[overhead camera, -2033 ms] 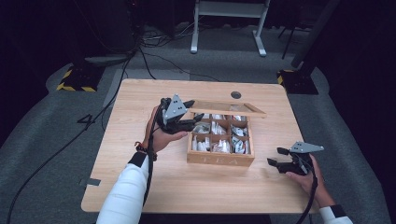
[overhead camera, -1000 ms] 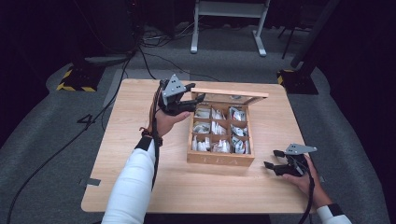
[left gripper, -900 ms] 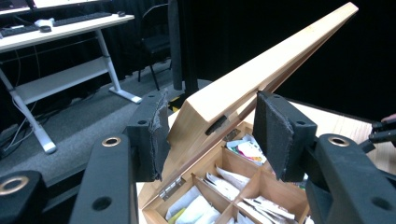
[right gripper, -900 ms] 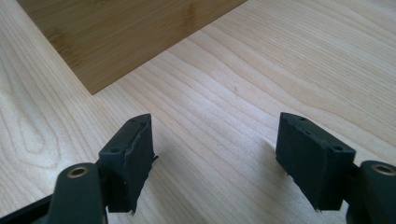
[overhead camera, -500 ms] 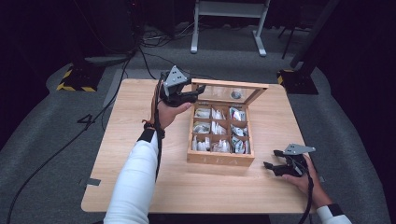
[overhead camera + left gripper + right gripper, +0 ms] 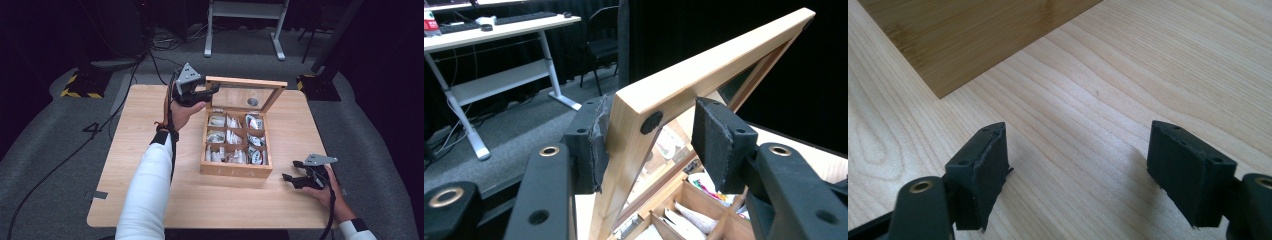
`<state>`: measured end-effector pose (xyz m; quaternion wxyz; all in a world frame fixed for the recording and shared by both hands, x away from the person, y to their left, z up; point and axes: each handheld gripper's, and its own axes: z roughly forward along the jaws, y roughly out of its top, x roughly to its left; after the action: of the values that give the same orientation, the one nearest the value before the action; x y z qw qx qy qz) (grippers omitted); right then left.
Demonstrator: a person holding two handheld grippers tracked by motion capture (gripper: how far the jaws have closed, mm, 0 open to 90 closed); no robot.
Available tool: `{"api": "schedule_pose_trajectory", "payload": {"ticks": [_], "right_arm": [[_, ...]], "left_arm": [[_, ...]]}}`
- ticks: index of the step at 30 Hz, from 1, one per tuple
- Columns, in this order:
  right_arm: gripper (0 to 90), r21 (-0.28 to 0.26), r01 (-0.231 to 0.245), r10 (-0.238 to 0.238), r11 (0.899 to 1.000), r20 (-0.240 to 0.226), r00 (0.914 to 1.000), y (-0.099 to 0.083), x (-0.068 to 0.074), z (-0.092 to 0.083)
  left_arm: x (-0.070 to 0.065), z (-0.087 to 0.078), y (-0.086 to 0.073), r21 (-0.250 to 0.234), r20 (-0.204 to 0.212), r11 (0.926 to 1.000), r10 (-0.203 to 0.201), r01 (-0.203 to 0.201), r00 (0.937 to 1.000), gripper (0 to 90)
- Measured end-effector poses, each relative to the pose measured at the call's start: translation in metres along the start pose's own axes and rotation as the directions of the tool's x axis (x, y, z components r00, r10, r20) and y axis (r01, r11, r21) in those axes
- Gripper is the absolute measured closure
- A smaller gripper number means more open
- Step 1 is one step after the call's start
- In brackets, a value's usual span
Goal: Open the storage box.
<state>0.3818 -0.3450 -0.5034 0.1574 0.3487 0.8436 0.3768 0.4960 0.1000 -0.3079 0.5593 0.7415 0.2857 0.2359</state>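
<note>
A: Where was the lid (image 6: 248, 86) when you looked?

B: Raised about upright over the wooden box (image 6: 236, 170), which sat mid-bench (image 6: 150, 210). The left gripper (image 6: 212, 90) had its corner. In the left gripper view one pad (image 6: 600, 142) lay flat against the lid frame (image 6: 704, 72); the other stood just off the inner face, so the hold looked loose to me. Those jaws had just been closing, with the frame between them.

A: And the right gripper (image 6: 288, 176)?

B: Jaws wide, nothing between them, low over the bench just beside the box's front corner (image 6: 943, 45).

A: How would you have finished the lift?

B: I'd have followed the hinge's arc rather than pulling straight, kept the grip light, and stopped where the lid rested by itself. The right gripper could have steadied the box, since the packets (image 6: 235, 137) inside might shift.
</note>
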Motion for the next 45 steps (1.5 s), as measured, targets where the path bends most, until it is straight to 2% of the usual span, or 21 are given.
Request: {"api": "schedule_pose_trajectory", "payload": {"ticks": [12, 20, 35, 43, 45], "right_arm": [[24.3, 0.0, 0.0, 0.0, 1.0, -0.002, 1.0, 0.0, 0.0, 0.0], [24.2, 0.0, 0.0, 0.0, 1.0, -0.003, 1.0, 0.0, 0.0, 0.0], [24.1, -0.002, -0.002, 0.002, 1.0, -0.002, 1.0, 0.0, 0.0, 0.0], [24.0, -0.002, -0.001, 0.001, 1.0, -0.001, 1.0, 0.0, 0.0, 0.0], [24.0, -0.002, 0.0, 0.0, 1.0, 0.0, 1.0, 0.0, 0.0, 0.0]], "left_arm": [[0.012, 0.015, 0.009, 0.0, -0.037, 0.9999, -0.017, 0.017, 0.9992, 50.3], [0.022, 0.026, 0.012, -0.012, -0.048, 0.9989, -0.047, 0.046, 0.9977, 50.7], [0.033, 0.044, 0.019, 0.02, -0.093, 0.9978, -0.061, 0.063, 0.9938, 51.2], [0.038, 0.051, 0.018, 0.003, -0.102, 0.9964, -0.084, 0.085, 0.9912, 50.7], [0.039, 0.053, 0.018, 0.016, -0.116, 0.9968, -0.076, 0.078, 0.9903, 50.8]]}}
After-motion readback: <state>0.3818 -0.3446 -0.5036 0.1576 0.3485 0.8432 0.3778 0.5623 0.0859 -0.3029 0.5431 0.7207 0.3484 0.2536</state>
